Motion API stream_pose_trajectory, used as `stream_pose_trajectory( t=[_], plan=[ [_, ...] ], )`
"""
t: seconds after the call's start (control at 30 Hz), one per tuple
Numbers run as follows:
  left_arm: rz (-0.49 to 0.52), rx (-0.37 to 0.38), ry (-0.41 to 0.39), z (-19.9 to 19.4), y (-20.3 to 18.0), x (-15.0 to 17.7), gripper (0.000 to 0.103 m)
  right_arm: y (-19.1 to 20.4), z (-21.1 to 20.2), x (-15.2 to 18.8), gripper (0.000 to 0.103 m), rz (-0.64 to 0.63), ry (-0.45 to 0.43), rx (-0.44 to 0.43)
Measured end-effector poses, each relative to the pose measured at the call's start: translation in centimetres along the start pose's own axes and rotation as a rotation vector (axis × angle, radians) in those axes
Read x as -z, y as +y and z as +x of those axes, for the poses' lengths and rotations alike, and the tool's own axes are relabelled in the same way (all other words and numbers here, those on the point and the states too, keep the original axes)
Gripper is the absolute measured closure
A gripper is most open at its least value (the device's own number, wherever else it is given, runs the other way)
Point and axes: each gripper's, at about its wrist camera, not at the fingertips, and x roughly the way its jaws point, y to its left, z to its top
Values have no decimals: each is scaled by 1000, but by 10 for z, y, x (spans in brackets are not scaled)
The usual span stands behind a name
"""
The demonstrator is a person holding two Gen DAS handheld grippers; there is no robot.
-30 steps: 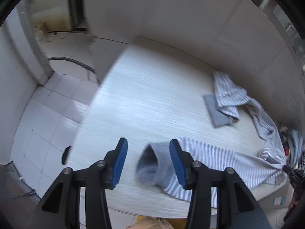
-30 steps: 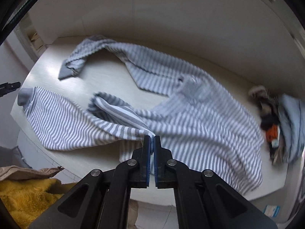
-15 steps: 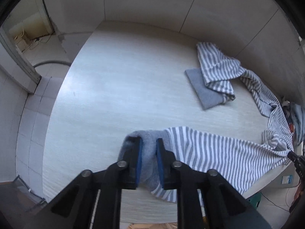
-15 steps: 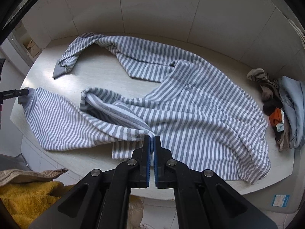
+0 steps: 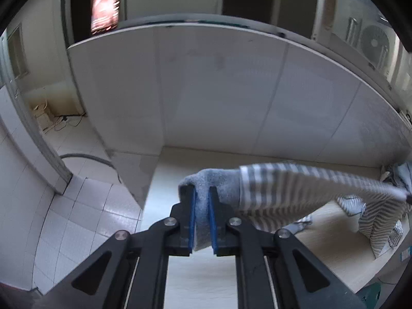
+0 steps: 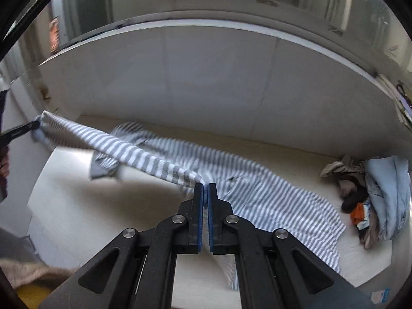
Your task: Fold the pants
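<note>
The grey-and-white striped pants [image 6: 247,180] lie partly on the pale table [image 6: 77,206], with one leg lifted and stretched taut in the air. My left gripper [image 5: 201,193] is shut on that leg's plain grey cuff [image 5: 213,180], held above the table. The striped leg [image 5: 296,188] runs from it to the right. My right gripper [image 6: 205,188] is shut on the striped fabric at the leg's other end. In the right wrist view the left gripper [image 6: 31,126] shows at the far left, still gripping the cuff. The other leg [image 6: 108,164] lies crumpled on the table behind.
A heap of other clothes [image 6: 373,193], pale blue, brown and orange, sits at the table's right end. White wall panels [image 5: 231,90] stand right behind the table. Left of the table the tiled floor [image 5: 64,219] drops away. A person's hand [image 6: 3,164] shows at the left edge.
The left gripper closed on the grey cuff, then both grippers rose, lifting the leg off the table and pulling it taut. Both cameras now tilt up toward the wall.
</note>
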Motion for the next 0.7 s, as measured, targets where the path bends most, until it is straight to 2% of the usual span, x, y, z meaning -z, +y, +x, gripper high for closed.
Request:
stream_pose_trajectory(
  t=[0.1,0.23,0.33,0.4,0.5,0.7],
  plan=[
    [-40,15,75,17,21,33,90,16,13,31,99,-62,85,-45],
    [-68,-5,204,36,41,85,88,42,48,84,99,-139,291,-89],
    [-117,-12,253,37,52,109,78,61,63,111,99,-211,414,-121],
    [-148,-21,258,32,56,117,69,69,64,112,90,-249,423,-114],
    [-177,-43,254,23,58,124,65,86,58,97,78,-300,391,-141],
    [-185,-97,233,0,68,129,61,126,63,69,76,-344,319,-256]
  ],
)
